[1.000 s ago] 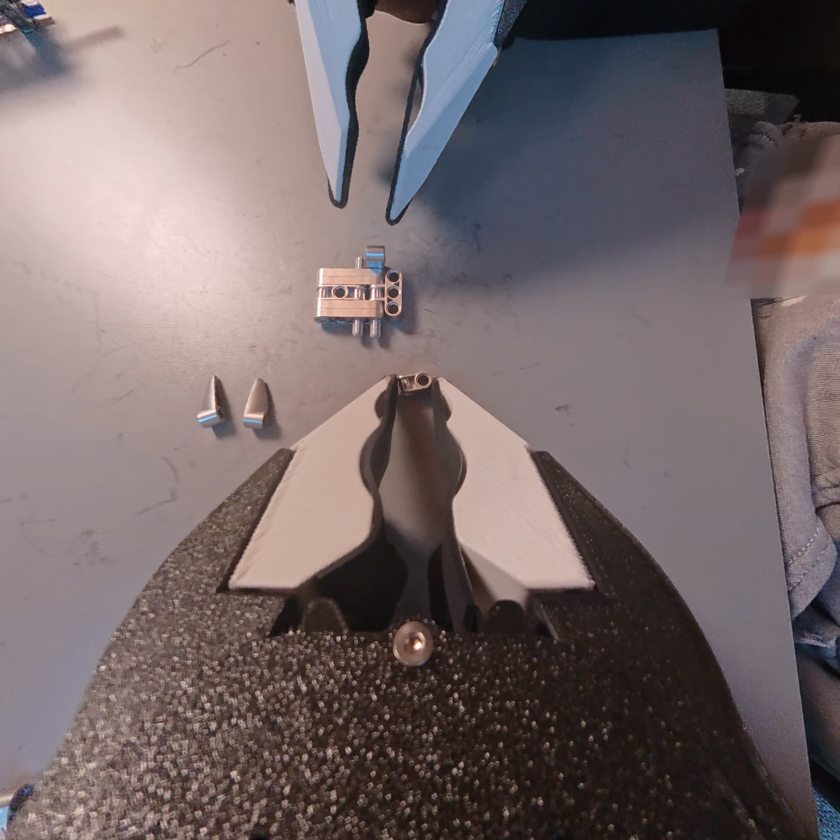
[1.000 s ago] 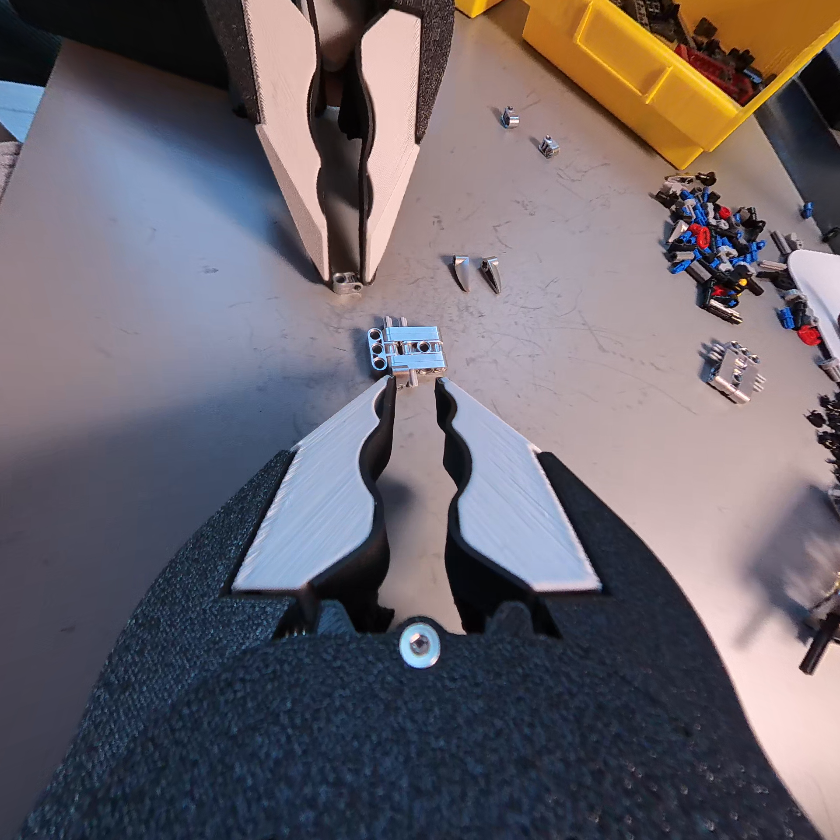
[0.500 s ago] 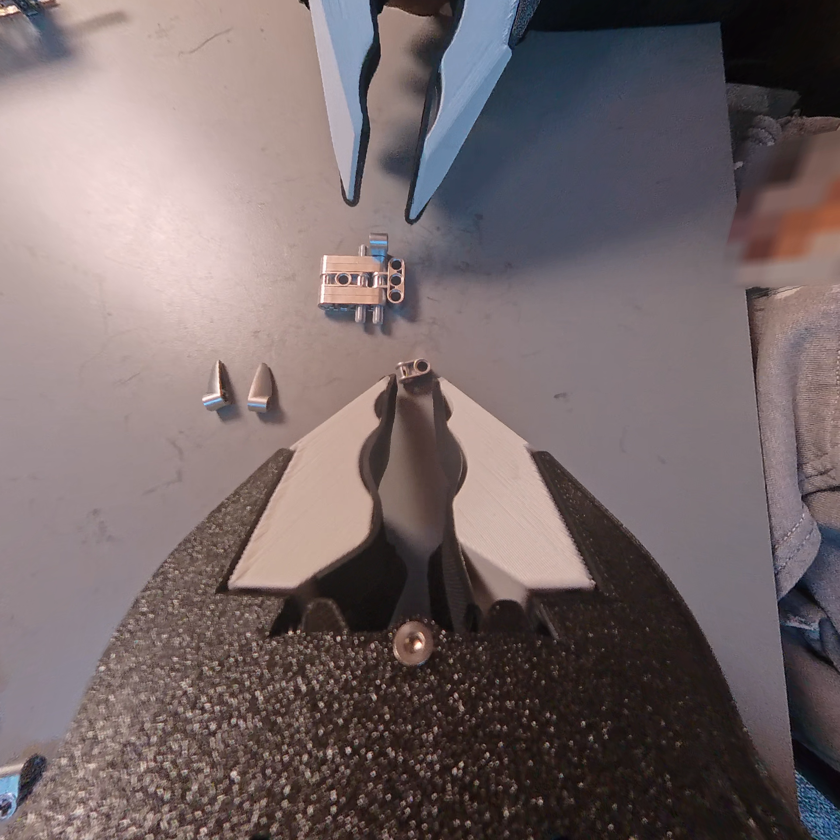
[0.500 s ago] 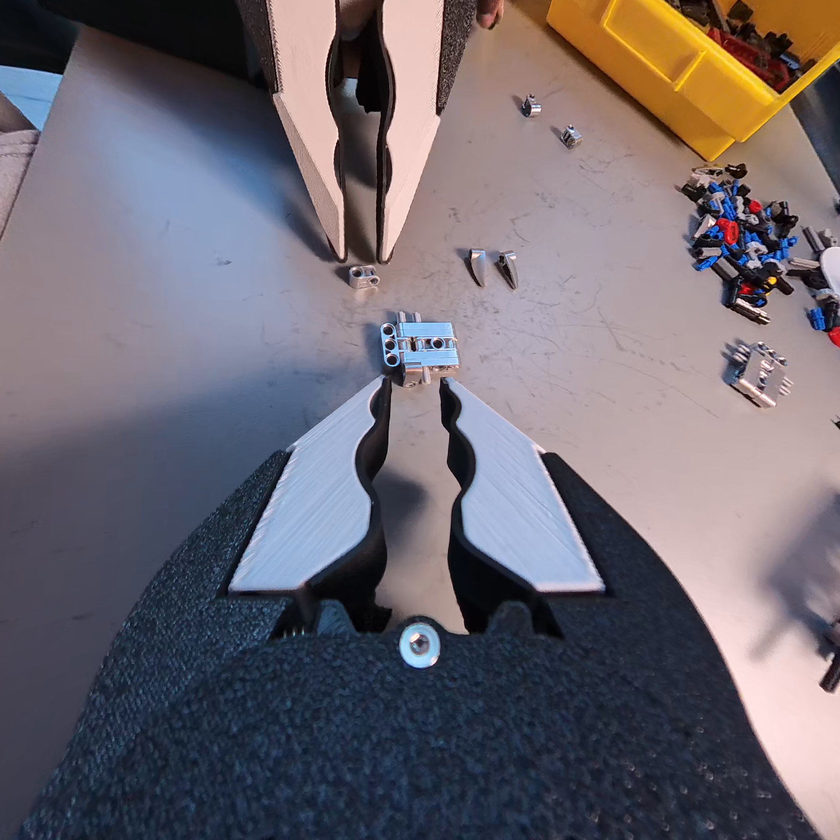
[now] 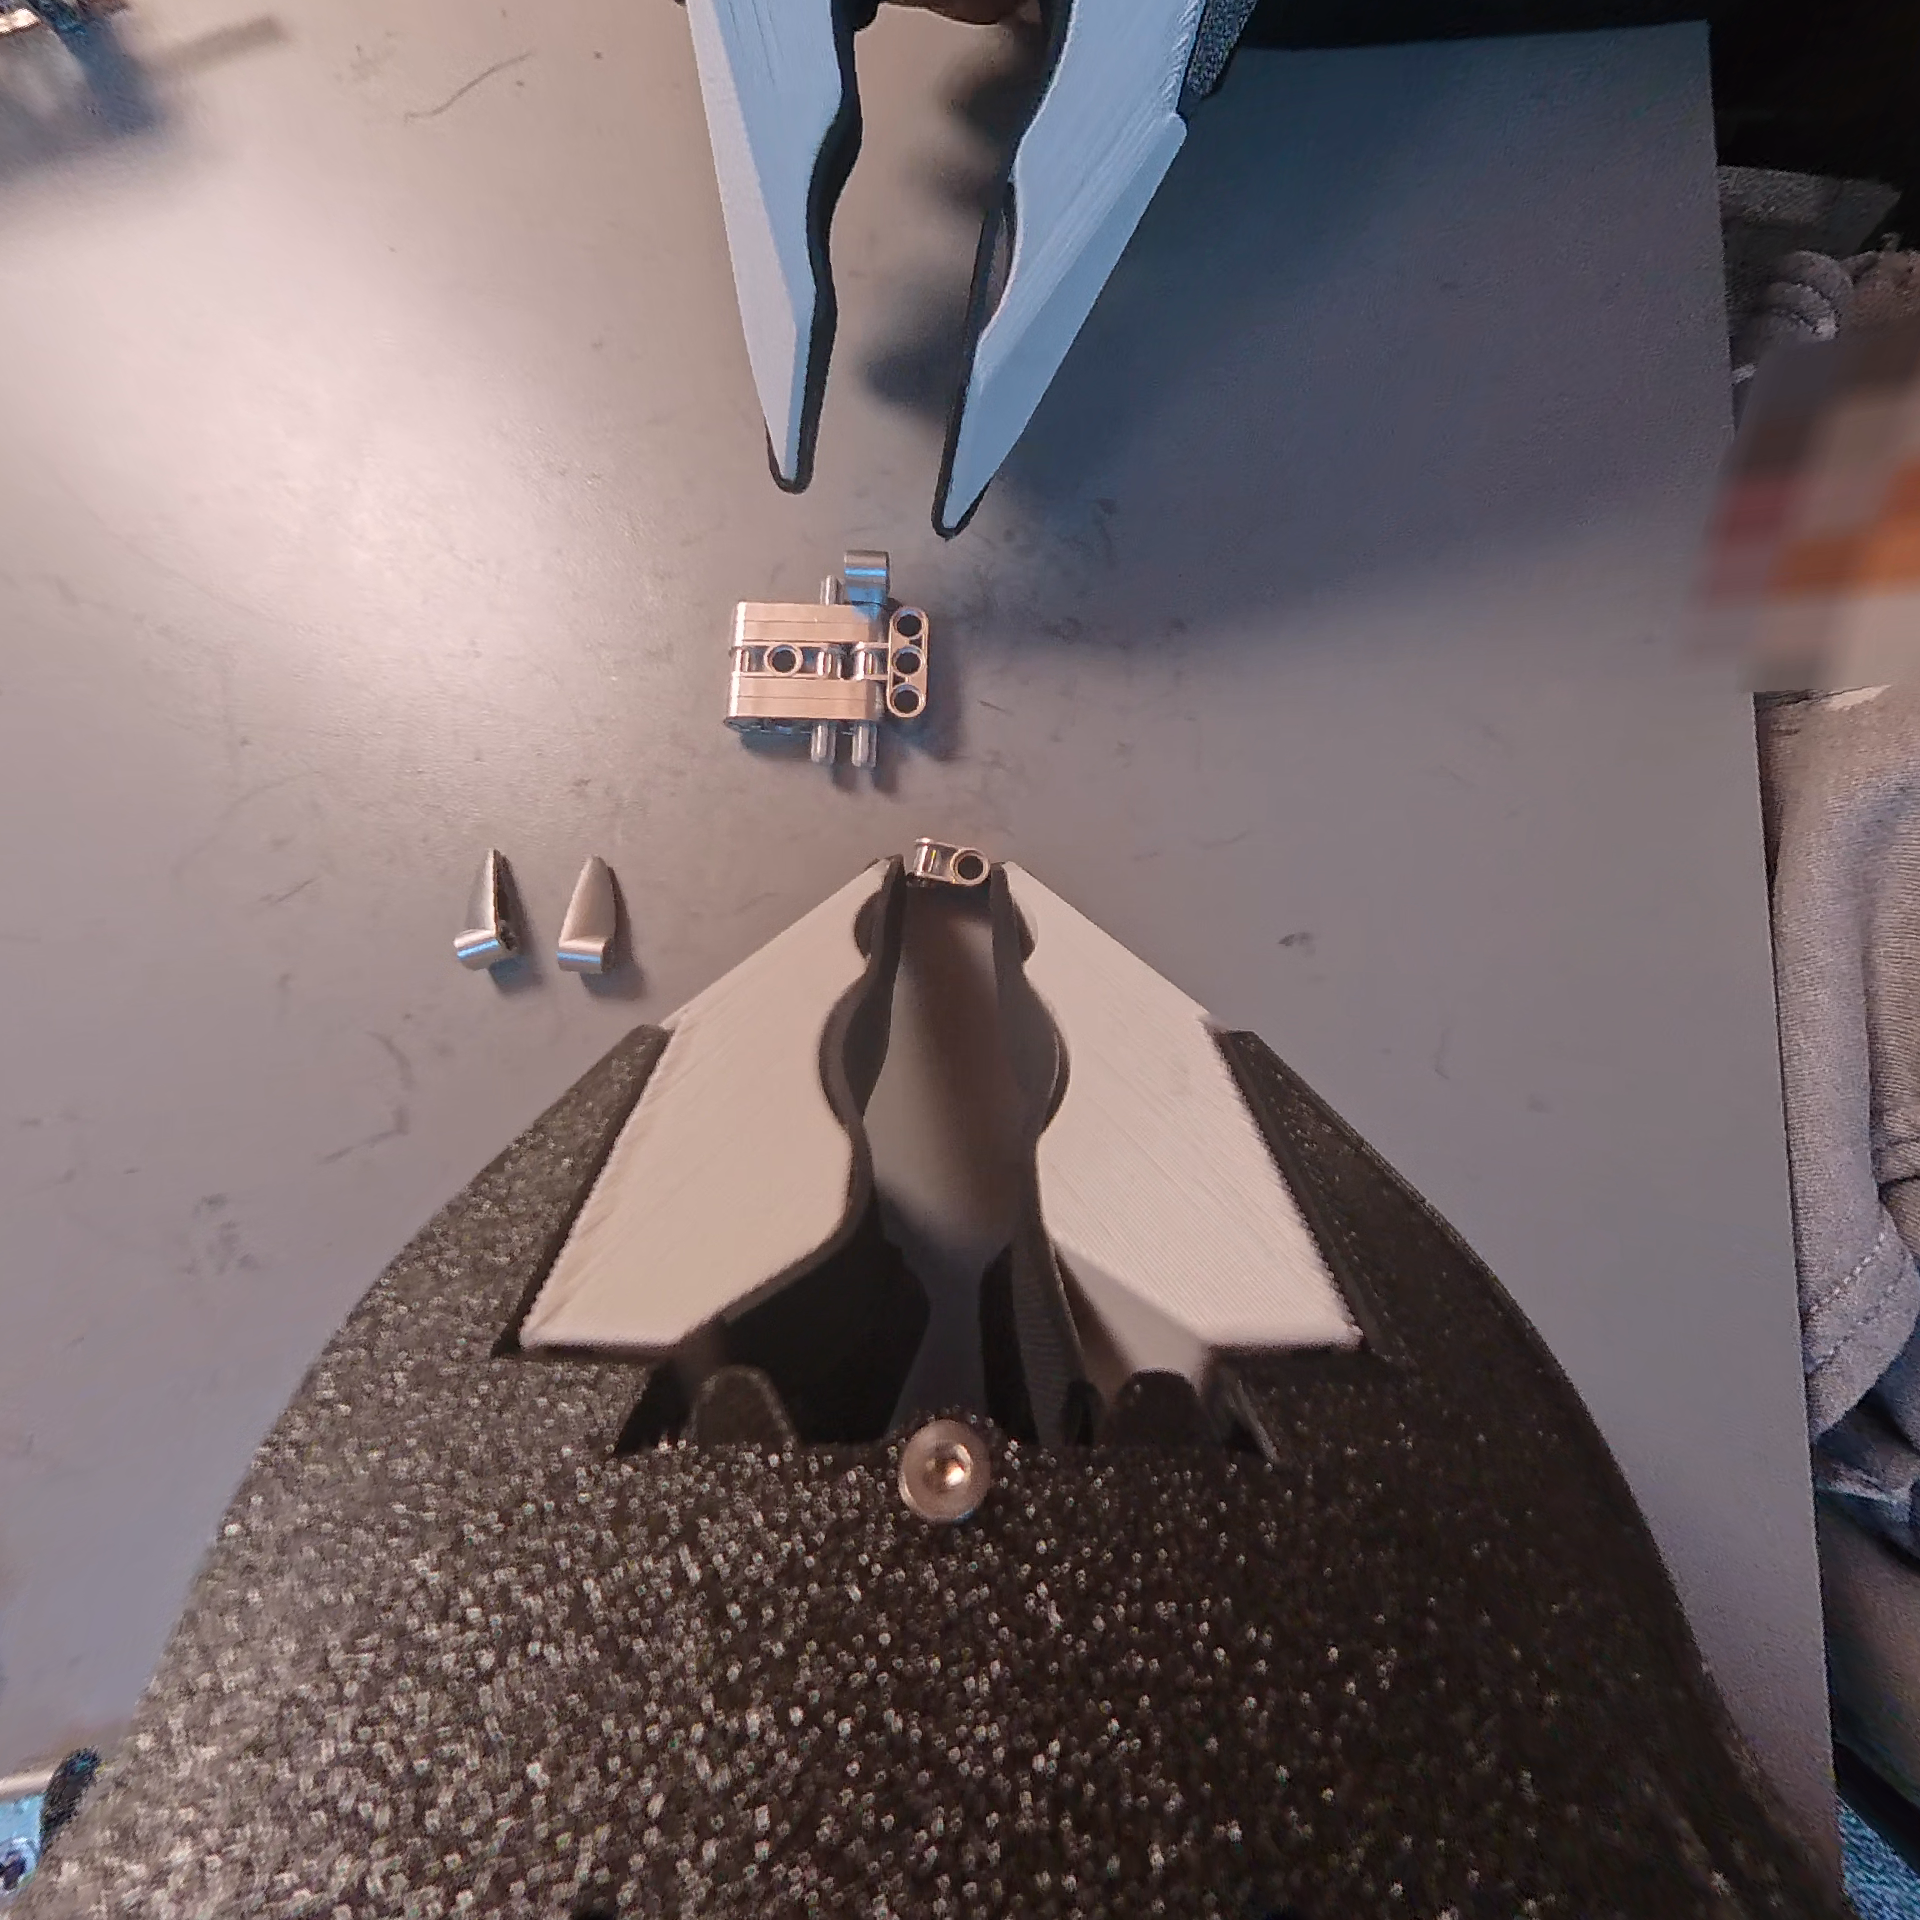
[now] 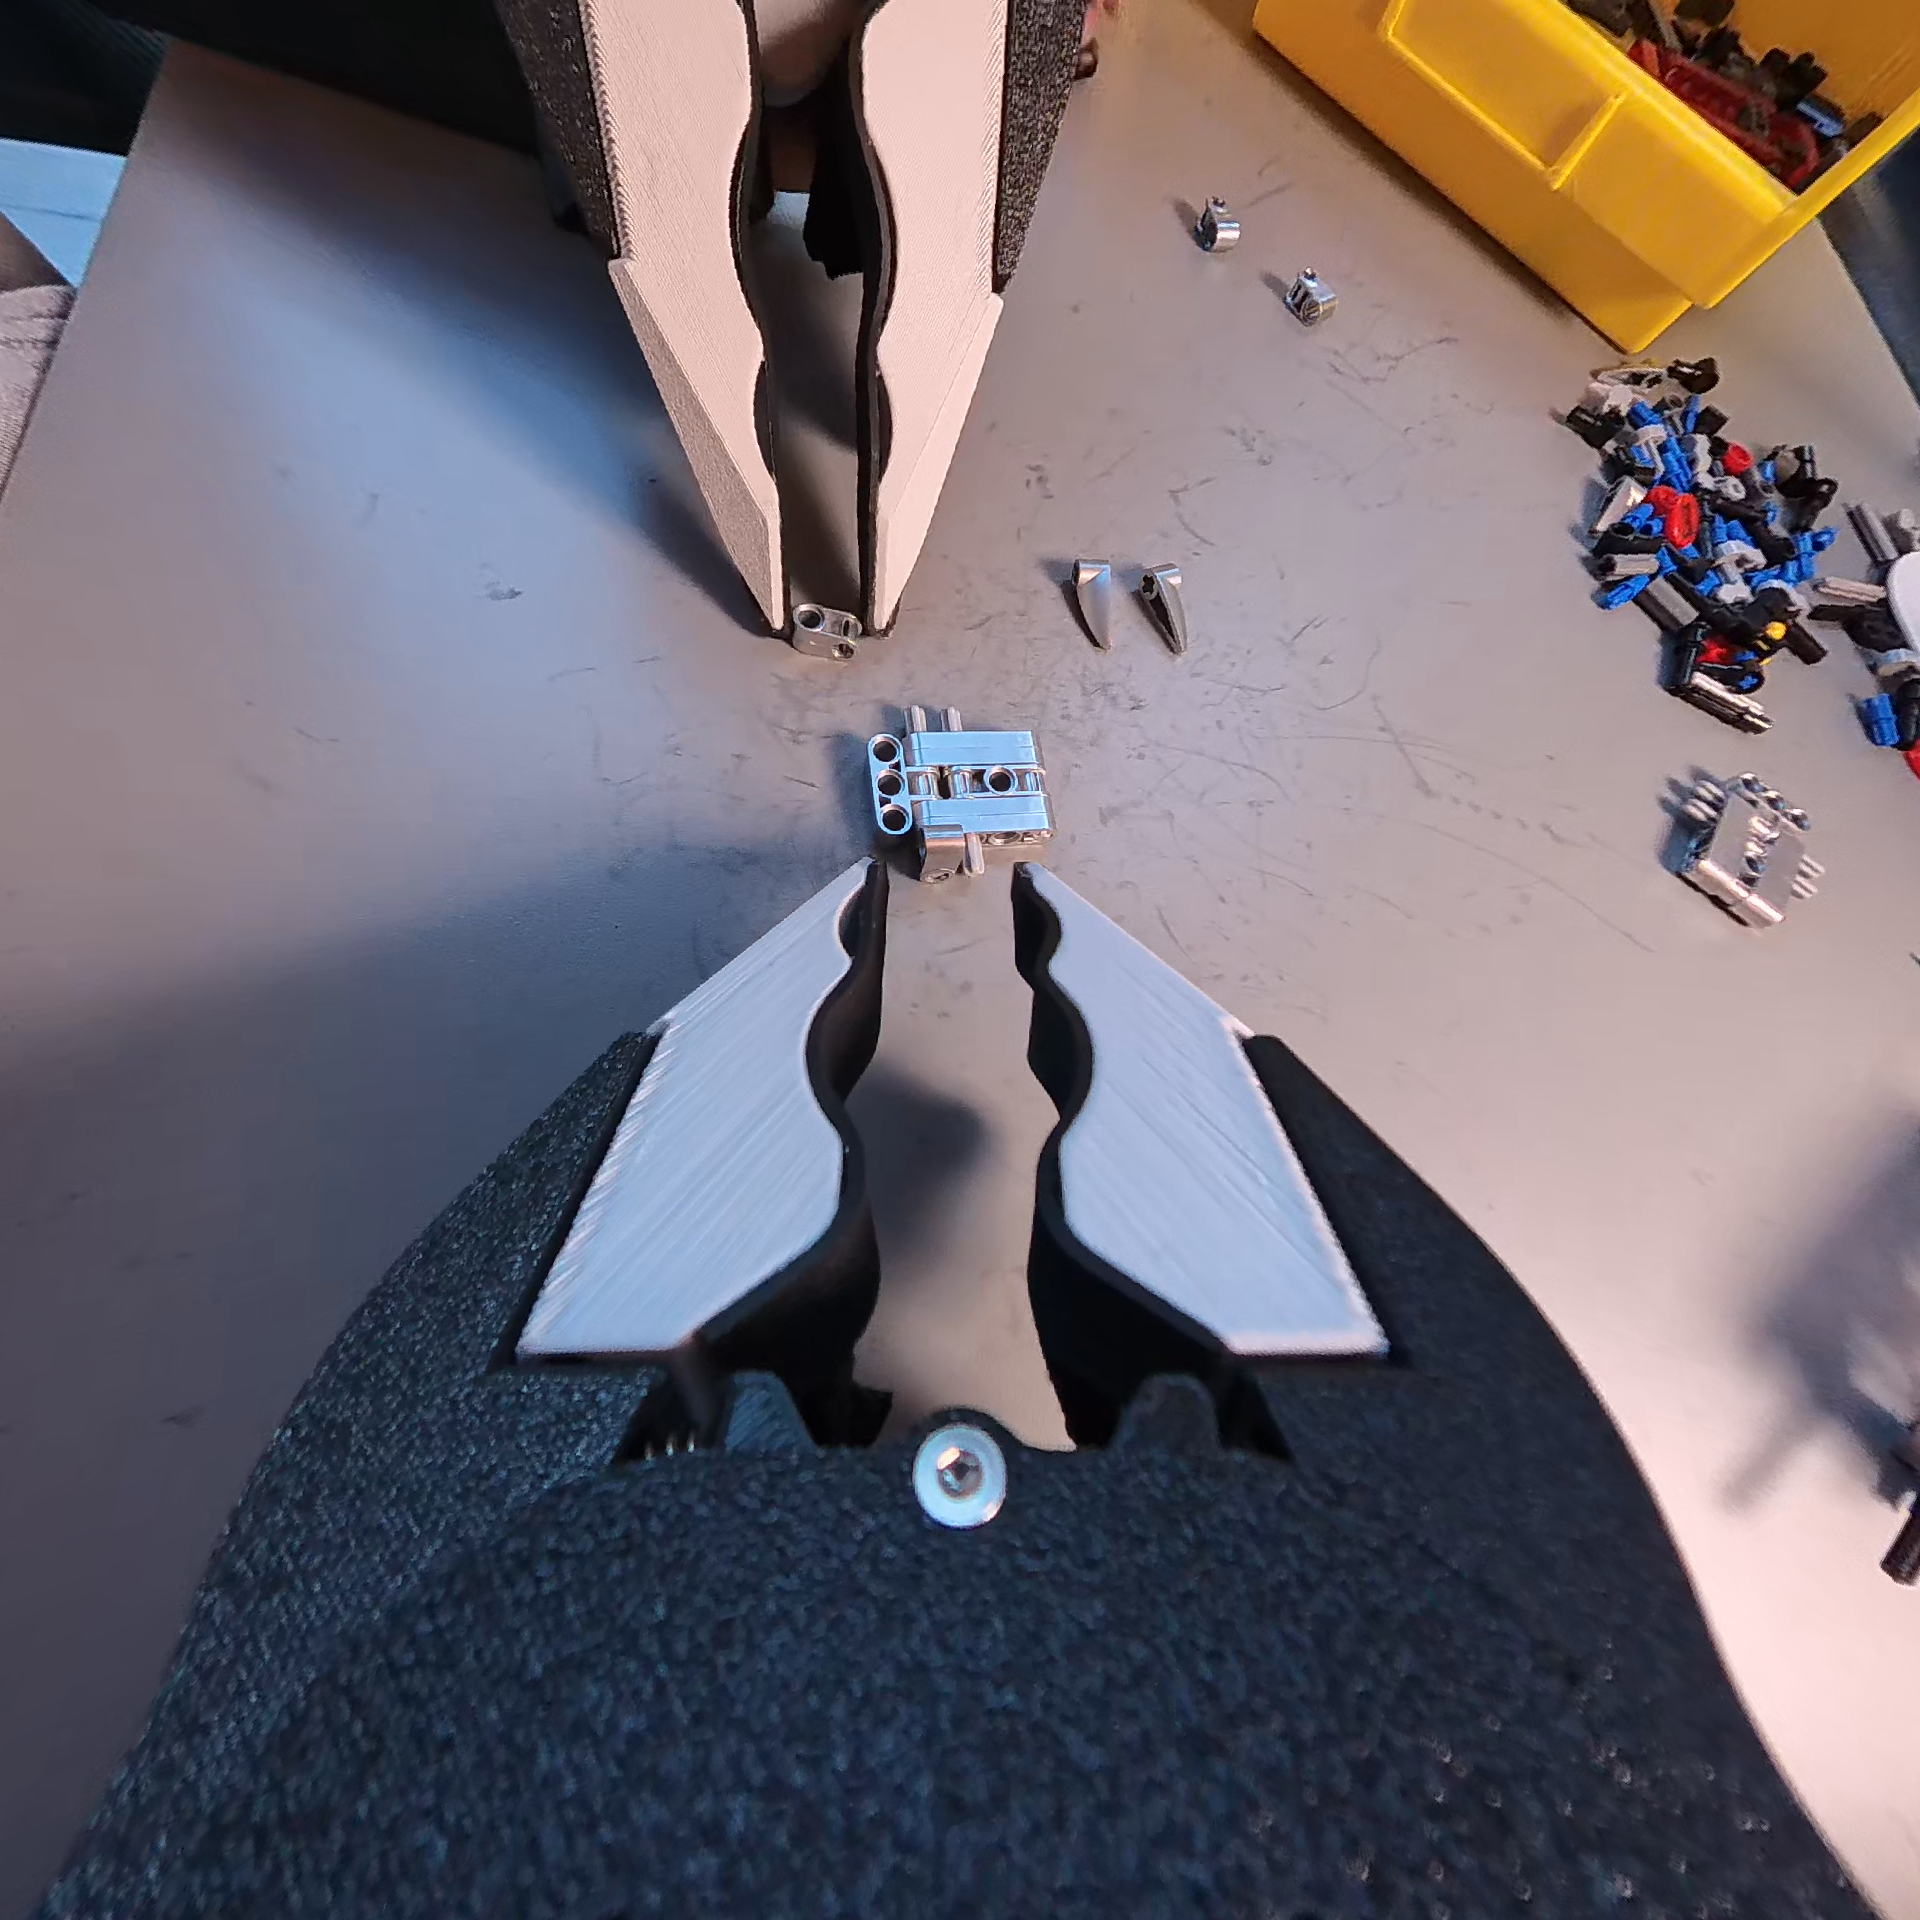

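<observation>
The left tongs pinch a small grey connector at their tips, low over the surface. The right tongs are spread, tips just beside a grey brick assembly. Two curved grey pieces lie nearby.

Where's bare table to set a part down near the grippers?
Free: the wide stretch of table on the side of the grey assembly away from the loose-parts pile. Crowded: toward the pile, past the two grey wedges, the second small assembly and the yellow bin.
</observation>
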Demonstrator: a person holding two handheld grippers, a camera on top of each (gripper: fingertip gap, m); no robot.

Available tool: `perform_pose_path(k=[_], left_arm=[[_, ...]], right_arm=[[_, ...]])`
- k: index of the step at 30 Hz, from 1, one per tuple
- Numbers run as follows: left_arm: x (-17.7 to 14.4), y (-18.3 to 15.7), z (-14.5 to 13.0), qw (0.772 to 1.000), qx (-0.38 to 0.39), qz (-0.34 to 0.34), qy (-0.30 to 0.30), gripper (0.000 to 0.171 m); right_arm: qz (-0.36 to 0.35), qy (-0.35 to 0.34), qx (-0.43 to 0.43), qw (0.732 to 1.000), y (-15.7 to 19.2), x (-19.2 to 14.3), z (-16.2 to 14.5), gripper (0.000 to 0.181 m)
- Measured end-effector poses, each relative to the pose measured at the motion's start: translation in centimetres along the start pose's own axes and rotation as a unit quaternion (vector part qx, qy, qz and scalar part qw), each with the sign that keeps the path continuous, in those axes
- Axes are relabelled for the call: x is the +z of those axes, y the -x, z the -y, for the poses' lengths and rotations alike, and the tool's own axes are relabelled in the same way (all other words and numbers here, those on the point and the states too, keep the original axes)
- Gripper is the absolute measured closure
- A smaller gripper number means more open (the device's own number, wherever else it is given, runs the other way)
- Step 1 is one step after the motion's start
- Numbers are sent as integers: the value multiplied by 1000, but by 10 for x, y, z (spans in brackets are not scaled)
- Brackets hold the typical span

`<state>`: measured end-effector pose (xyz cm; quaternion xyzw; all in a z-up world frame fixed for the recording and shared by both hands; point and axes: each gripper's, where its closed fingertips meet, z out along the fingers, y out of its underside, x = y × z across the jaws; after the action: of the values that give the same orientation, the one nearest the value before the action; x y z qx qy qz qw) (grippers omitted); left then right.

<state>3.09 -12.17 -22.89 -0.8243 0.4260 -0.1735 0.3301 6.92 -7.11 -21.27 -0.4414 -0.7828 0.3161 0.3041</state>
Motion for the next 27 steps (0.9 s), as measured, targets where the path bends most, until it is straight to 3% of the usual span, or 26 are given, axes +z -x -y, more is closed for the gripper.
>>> perform_pose_path(k=[11, 16, 23, 27], left_arm=[[0, 2, 0, 1000, -4, -2, 0, 158], [3, 3, 3, 1000, -12, -4, -3, 166], [-1, 4, 10, 997, -62, -35, -27, 166], [-9, 4, 24, 987, -119, -74, -72, 166]], right_arm=[[24, 2, 23, 999, -1, 6, 4, 158], [31, 3, 19, 999, -1, 9, 5, 162], [23, -29, -48, 998, 13, 15, 28, 162], [-27, -52, -124, 991, 12, 18, 44, 162]])
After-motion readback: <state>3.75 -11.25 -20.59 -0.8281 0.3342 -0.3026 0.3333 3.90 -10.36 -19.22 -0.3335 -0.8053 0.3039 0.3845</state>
